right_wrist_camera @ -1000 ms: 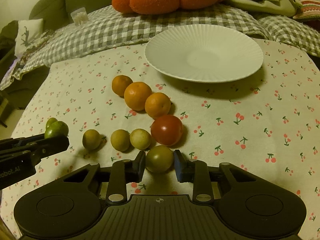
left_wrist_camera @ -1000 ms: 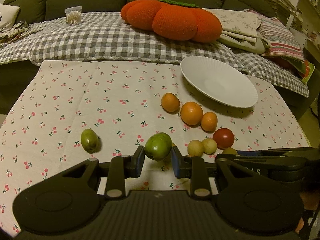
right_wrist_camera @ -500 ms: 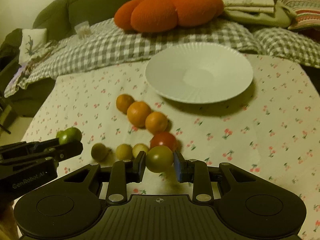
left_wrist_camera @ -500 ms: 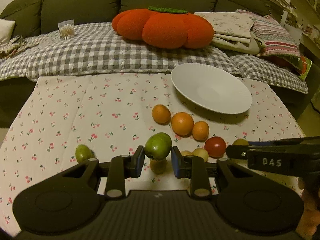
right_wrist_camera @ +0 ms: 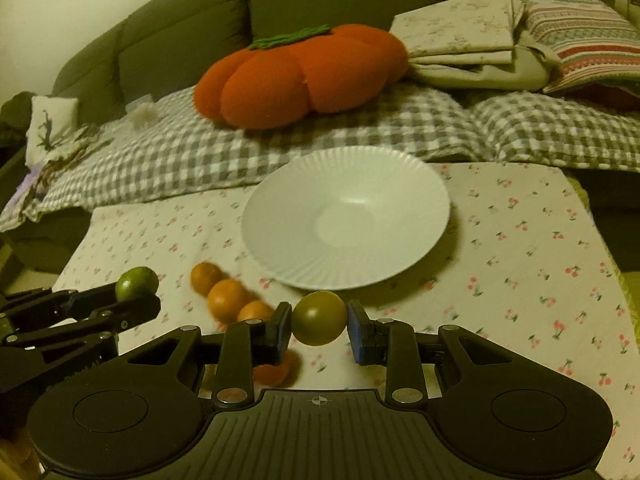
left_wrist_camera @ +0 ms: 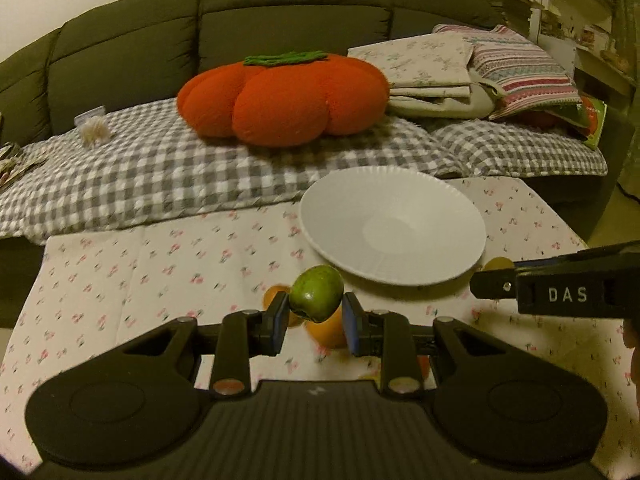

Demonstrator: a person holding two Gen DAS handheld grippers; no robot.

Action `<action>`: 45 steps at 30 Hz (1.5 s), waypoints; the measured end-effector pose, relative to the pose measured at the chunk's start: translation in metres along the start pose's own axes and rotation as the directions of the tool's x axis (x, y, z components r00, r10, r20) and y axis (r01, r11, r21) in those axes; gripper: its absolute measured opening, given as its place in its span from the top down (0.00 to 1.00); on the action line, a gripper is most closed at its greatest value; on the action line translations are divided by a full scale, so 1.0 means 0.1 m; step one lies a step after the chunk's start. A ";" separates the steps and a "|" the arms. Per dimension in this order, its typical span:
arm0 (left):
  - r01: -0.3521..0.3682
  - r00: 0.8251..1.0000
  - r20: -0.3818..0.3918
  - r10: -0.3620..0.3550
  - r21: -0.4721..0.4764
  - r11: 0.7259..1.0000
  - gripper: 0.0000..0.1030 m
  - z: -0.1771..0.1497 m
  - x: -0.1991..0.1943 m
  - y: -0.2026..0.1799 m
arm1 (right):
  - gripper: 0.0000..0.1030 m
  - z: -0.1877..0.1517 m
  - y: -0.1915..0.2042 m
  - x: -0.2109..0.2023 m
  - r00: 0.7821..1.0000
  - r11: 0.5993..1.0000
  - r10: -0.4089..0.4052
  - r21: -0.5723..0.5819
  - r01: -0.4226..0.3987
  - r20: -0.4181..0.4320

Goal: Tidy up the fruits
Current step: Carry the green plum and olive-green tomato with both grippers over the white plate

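My left gripper is shut on a green apple-like fruit, held above the table just short of the white ribbed plate. My right gripper is shut on an olive-green round fruit, also in the air near the plate. In the right wrist view the left gripper shows at the left with its green fruit. Oranges lie in a row on the cherry-print tablecloth below the grippers. The plate holds nothing.
A sofa with a grey checked blanket runs along the table's far edge, with an orange pumpkin cushion and folded linen on it. An orange and a reddish fruit lie partly hidden behind the fingers.
Both grippers have risen from the table with their fruits and moved forward toward the plate. The row of fruits on the cloth now lies lower in both views.
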State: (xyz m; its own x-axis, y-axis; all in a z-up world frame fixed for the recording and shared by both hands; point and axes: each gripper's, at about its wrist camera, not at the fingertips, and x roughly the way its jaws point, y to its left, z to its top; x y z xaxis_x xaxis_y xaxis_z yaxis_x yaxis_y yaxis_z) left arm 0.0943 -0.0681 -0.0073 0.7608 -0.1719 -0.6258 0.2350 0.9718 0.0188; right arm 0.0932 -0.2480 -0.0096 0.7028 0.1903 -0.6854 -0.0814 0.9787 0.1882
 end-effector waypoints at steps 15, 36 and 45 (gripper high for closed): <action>0.051 0.996 0.075 -0.058 0.089 0.995 0.74 0.25 0.59 -0.30 | 0.73 0.22 -0.32 0.25 0.999 0.999 -0.034 -0.017 0.035 0.031; 0.107 0.994 0.016 -0.110 0.122 0.987 0.71 0.17 0.97 -0.36 | 0.73 0.27 -0.27 0.63 0.997 0.994 -0.041 -0.103 0.047 0.061; 0.119 0.993 0.016 -0.120 0.057 0.991 0.63 0.21 0.86 -0.23 | 0.66 0.31 -0.31 0.54 0.996 0.996 -0.038 -0.074 0.044 0.081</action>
State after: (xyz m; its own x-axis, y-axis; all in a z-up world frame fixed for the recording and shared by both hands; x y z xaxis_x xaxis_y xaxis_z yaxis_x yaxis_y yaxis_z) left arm 0.1672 -0.1086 -0.0453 0.7366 -0.2895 -0.6113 0.3578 0.9337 -0.0110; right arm 0.1557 -0.2703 -0.0301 0.7603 0.1457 -0.6331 -0.1019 0.9892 0.1052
